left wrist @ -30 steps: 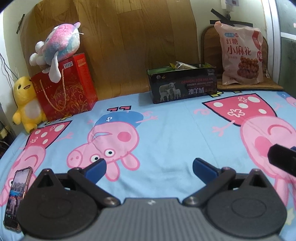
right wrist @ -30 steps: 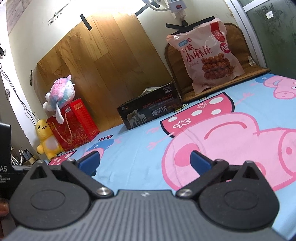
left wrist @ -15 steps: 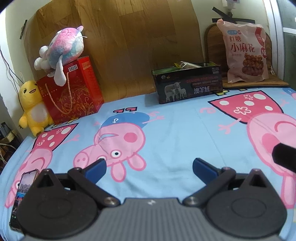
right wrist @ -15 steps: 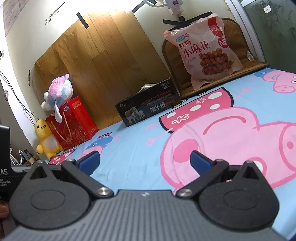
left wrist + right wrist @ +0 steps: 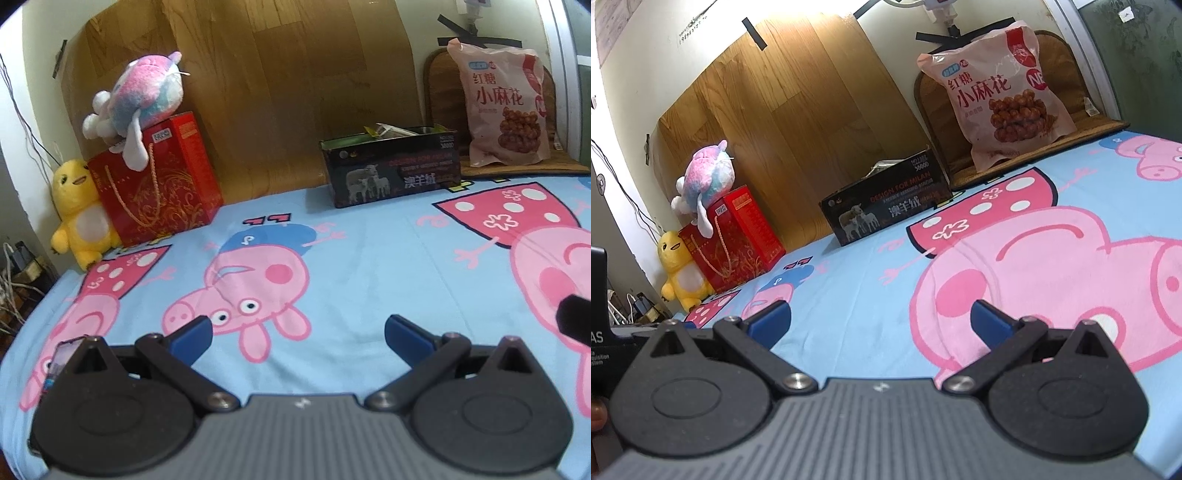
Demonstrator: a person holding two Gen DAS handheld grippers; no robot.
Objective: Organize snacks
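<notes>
Over the cartoon bedsheet (image 5: 369, 266) we have lifted both spread, empty grippers (image 5: 297, 334) (image 5: 881, 321) slightly, the snack-filled black box (image 5: 393, 170) and pink snack bag (image 5: 504, 110) at one o'clock staying put, so nothing is being carried.

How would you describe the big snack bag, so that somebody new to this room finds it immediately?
Look to the far right end of the bed, past the dark box. There the snack bag stands leaning against a brown cushion. It alone is pale pink, with red Chinese characters and a picture of brown twists.
</notes>
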